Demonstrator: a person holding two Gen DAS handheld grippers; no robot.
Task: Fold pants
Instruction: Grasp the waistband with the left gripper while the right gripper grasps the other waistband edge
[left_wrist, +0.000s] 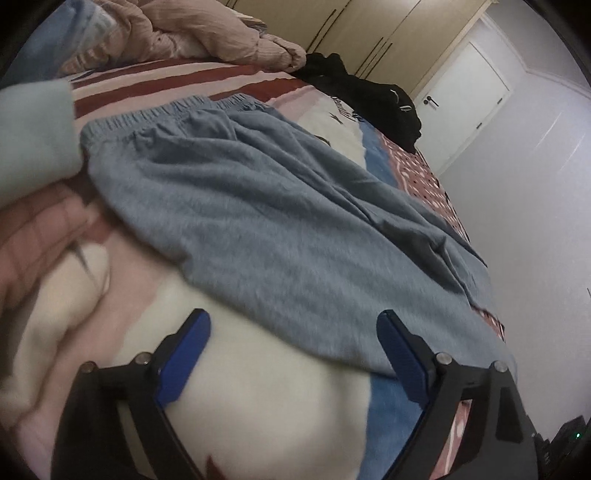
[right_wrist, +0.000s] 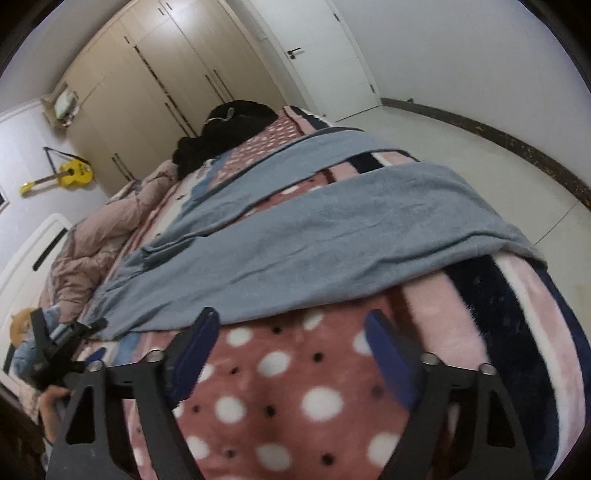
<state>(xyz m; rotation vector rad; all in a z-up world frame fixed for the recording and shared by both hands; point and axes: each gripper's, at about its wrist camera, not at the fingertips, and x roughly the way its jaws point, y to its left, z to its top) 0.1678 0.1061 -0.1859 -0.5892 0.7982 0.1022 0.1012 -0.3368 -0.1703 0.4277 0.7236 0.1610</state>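
Grey-blue soft knit pants (left_wrist: 258, 206) lie spread flat on a fleecy patchwork blanket (left_wrist: 266, 398) of pink, cream and polka-dot patches; their elastic waistband sits far and to the left in the left wrist view, and the two legs (right_wrist: 332, 229) run apart toward the far right in the right wrist view; the left gripper (left_wrist: 293, 350) stands with its blue-padded fingers wide apart and nothing between them, the near hem of the pants just beyond the tips; the right gripper (right_wrist: 291, 347) is likewise spread and holds nothing, the near leg's edge just past its fingertips; a crumpled pink quilt (left_wrist: 192, 33) and a black garment (left_wrist: 369, 92) lie far behind.
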